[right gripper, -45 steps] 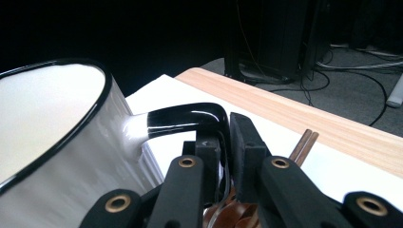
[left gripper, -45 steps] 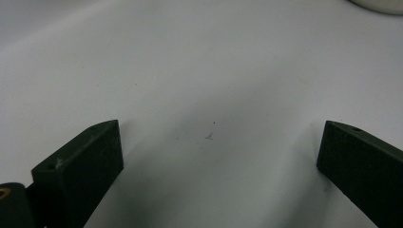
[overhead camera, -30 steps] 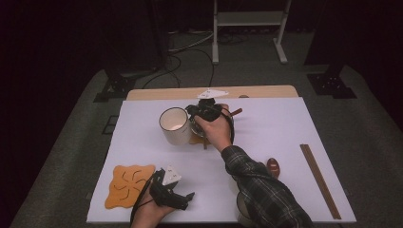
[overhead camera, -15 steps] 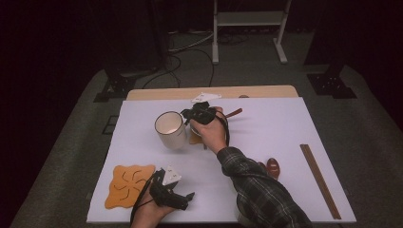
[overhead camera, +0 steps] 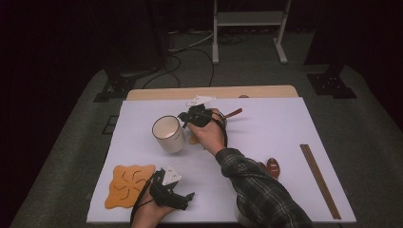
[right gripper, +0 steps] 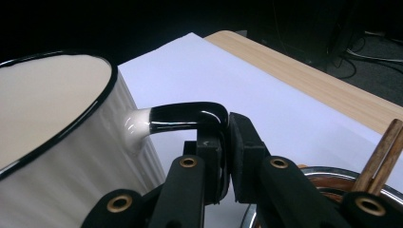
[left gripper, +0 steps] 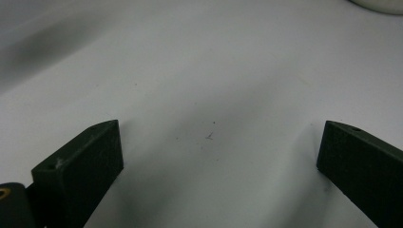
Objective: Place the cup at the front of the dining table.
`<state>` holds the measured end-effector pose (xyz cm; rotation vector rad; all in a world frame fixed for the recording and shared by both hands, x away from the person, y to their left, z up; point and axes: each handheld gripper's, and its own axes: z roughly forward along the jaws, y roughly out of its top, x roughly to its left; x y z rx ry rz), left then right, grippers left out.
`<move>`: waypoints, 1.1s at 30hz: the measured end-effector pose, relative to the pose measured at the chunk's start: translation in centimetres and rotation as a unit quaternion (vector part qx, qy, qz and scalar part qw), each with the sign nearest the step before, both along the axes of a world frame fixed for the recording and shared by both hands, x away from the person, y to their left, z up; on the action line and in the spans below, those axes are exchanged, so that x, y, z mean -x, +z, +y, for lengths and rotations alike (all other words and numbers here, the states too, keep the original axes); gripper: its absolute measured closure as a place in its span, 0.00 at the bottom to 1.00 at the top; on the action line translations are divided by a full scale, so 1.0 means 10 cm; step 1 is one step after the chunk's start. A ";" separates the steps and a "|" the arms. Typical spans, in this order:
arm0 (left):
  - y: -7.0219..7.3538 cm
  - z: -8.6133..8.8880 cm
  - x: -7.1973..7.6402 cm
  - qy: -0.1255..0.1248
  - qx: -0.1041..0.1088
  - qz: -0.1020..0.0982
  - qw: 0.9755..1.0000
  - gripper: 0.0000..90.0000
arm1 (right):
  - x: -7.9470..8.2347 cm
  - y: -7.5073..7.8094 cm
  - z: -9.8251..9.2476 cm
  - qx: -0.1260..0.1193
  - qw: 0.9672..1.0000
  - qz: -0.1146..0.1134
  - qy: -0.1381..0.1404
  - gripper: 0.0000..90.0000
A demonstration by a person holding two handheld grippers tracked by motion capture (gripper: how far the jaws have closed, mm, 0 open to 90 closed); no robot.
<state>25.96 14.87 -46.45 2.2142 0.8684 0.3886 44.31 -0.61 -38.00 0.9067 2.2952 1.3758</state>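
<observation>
I am holding the right gripper point(right gripper: 223, 156) with its jaws clamped on the glossy black handle point(right gripper: 187, 117) of the white enamel mug point(overhead camera: 168, 133), so the grasp looks done, while the mug is tilting at the middle of the white sheet point(overhead camera: 266, 128) on the worktop and whatever placing is to come, perhaps onto the orange felt coaster point(overhead camera: 128, 185) at the near left, is left. The left gripper point(left gripper: 216, 161) is waiting near that coaster with its jaws standing wide over bare matte sheet, gripping nothing.
</observation>
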 end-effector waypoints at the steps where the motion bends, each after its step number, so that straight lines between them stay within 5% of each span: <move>1: 0.00 0.00 0.00 0.000 0.000 0.000 1.000 0.00 | 0.00 0.00 0.01 0.002 1.000 -0.003 0.000 0.92; 18: 0.00 0.00 0.00 0.000 0.000 0.000 1.000 0.00 | 0.04 -0.03 0.11 0.046 0.999 -0.015 0.023 0.94; 25: 0.00 0.00 0.00 -0.001 0.000 0.000 1.000 0.00 | 0.05 -0.06 0.16 0.077 0.997 -0.005 0.030 0.94; 33: 0.00 0.00 0.00 -0.001 0.000 0.000 1.000 0.00 | 0.04 -0.08 0.17 0.086 0.996 0.006 0.030 0.94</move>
